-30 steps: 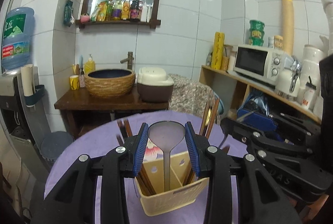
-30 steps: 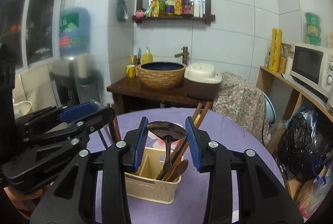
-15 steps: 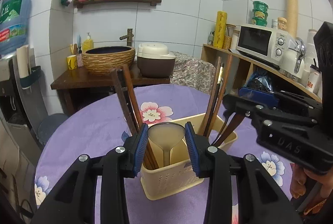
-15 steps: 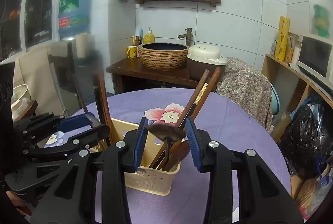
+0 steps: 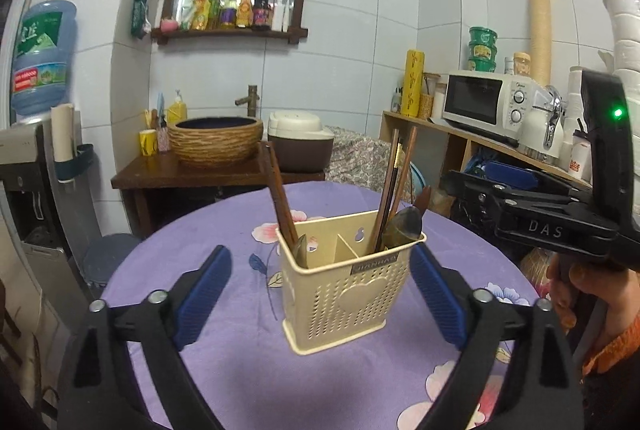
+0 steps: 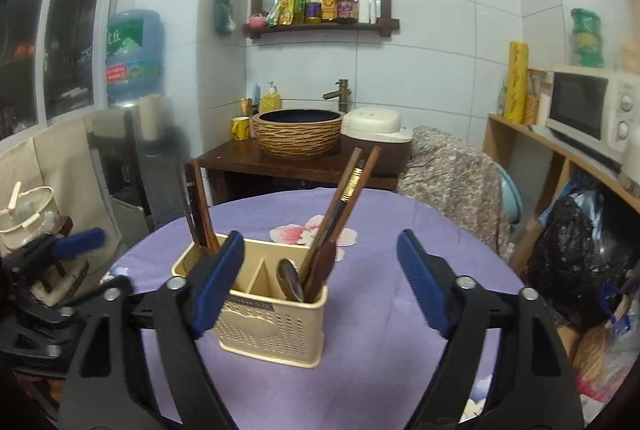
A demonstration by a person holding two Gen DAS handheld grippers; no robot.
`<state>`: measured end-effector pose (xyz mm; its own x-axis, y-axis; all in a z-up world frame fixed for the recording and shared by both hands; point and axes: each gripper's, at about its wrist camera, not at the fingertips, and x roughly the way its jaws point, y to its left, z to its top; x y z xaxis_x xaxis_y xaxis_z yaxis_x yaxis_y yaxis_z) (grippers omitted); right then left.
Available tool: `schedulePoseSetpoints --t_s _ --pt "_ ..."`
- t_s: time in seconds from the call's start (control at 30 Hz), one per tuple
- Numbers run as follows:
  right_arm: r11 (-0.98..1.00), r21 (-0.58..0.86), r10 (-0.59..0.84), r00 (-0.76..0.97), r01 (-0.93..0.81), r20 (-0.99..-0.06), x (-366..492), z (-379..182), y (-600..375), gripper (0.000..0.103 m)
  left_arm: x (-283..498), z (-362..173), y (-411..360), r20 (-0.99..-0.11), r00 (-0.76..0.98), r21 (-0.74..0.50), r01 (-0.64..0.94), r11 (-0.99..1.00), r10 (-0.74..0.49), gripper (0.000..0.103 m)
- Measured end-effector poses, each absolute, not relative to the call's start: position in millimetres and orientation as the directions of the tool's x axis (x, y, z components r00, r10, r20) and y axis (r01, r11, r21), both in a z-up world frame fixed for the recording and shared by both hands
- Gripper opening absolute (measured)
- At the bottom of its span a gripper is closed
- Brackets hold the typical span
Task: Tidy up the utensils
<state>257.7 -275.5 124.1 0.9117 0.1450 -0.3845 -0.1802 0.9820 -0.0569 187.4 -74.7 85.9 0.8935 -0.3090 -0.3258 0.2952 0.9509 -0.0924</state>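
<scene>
A cream plastic utensil holder [image 5: 352, 282] stands on a round table under a purple flowered cloth [image 5: 224, 230]. A small dark label on the holder's front rim carries lettering too small to read. The right gripper [image 6: 320, 280], seen from the side in the left wrist view, bears the raised letters "DAS" on its black body. A blue water jug [image 5: 40, 56] at the far left has a green label with characters that cannot be read.

The left gripper [image 5: 320, 290] has just been opening; its blue pads stand wide, one on each side of the holder, not touching it, gripping nothing. The right gripper's jaws have also just been opening and hold nothing; the holder sits low between them, close to the left pad. Chopsticks [image 6: 340, 202] and spoons [image 6: 291, 284] stand in the holder's compartments.
</scene>
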Motion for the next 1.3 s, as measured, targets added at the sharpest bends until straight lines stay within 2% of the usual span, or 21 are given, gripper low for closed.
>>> schedulePoseSetpoints --t_s 0.13,0.37,0.57,0.9,1.3 --pt "0.988 -0.069 0.098 0.909 -0.137 -0.406 233.8 111.8 -282.3 0.097 163.9 79.6 -60.3 -0.299 0.907 -0.099 0.280 0.955 -0.297 0.098" --pt "0.988 -0.095 0.073 0.912 -0.121 -0.403 160.2 53.2 -276.3 0.097 128.0 32.9 -45.8 -0.345 0.901 -0.120 0.236 0.964 -0.264 0.098" --pt "0.986 -0.040 0.131 0.893 -0.164 -0.432 97.4 12.1 -263.6 0.097 86.0 10.3 -40.5 -0.320 0.924 -0.108 0.183 0.977 -0.209 0.098" --pt "0.988 0.010 0.150 0.945 -0.153 -0.291 -6.4 18.8 -259.4 0.097 20.5 19.4 -31.6 -0.241 0.939 -0.134 0.217 0.967 -0.244 0.098" --pt "0.987 0.028 0.163 0.954 -0.161 -0.253 -27.4 28.9 -253.2 0.097 -1.4 12.9 -30.3 -0.235 0.942 -0.148 0.211 0.966 -0.242 0.098"
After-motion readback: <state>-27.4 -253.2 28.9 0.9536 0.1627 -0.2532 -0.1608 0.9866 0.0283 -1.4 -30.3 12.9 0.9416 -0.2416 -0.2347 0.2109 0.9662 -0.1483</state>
